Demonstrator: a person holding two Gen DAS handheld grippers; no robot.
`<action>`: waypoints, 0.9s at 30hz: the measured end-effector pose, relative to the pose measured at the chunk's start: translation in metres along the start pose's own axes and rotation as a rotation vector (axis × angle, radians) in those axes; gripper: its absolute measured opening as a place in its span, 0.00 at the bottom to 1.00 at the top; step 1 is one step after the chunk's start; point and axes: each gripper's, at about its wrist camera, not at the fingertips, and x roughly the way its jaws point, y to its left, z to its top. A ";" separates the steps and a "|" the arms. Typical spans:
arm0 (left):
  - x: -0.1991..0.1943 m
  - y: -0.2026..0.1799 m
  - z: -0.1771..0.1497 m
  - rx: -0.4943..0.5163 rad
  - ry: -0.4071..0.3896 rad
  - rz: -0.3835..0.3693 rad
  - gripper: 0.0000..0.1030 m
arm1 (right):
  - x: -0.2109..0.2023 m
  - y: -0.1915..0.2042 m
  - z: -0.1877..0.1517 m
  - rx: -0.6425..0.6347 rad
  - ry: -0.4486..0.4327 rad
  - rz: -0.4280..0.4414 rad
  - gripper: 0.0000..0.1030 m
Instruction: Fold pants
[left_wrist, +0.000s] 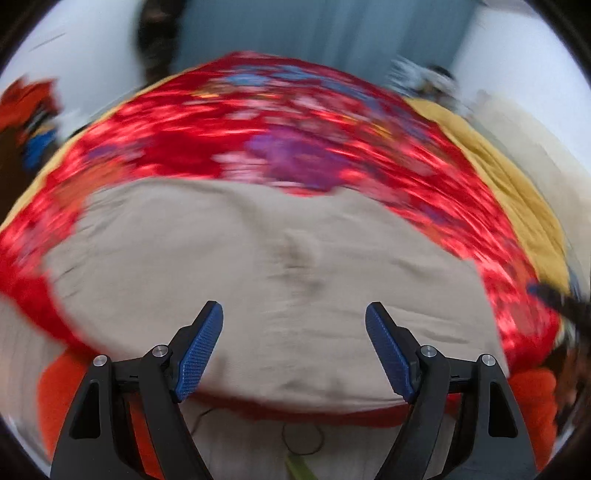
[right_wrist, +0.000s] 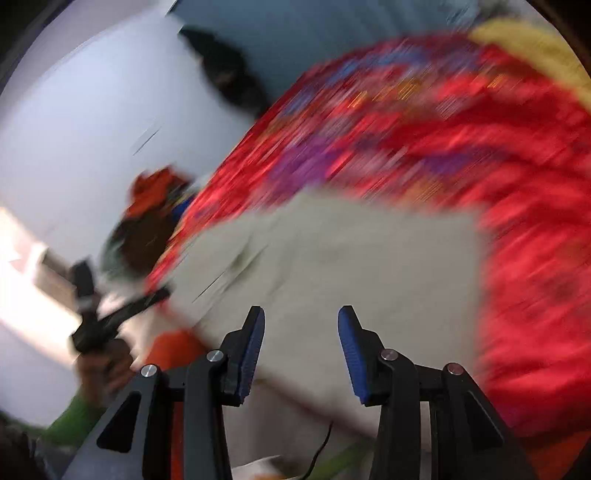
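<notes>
Beige pants (left_wrist: 258, 258) lie folded into a broad flat shape on a red flowered blanket (left_wrist: 295, 140). They also show in the right wrist view (right_wrist: 351, 266) as a rough rectangle. My left gripper (left_wrist: 293, 314) is open and empty, hovering over the near part of the pants. My right gripper (right_wrist: 301, 317) is open and empty above the near edge of the pants. The left gripper also shows in the right wrist view (right_wrist: 99, 317), held in a hand off the left edge of the pants. Both views are motion-blurred.
A yellow cover (left_wrist: 517, 177) lies under the blanket at the right. Orange fabric (left_wrist: 532, 398) hangs below the near edge. A red and blue pile (left_wrist: 33, 118) sits far left. White walls and a grey curtain (left_wrist: 314, 29) stand behind.
</notes>
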 end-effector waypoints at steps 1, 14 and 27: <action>0.013 -0.016 0.000 0.049 0.016 -0.013 0.79 | 0.004 -0.003 0.014 -0.006 -0.013 -0.003 0.42; 0.046 -0.009 0.024 0.050 0.130 0.038 0.79 | 0.043 -0.040 0.004 0.035 0.154 -0.074 0.31; 0.071 0.024 0.050 -0.007 0.127 0.241 0.75 | 0.081 -0.087 0.025 0.253 0.136 -0.085 0.15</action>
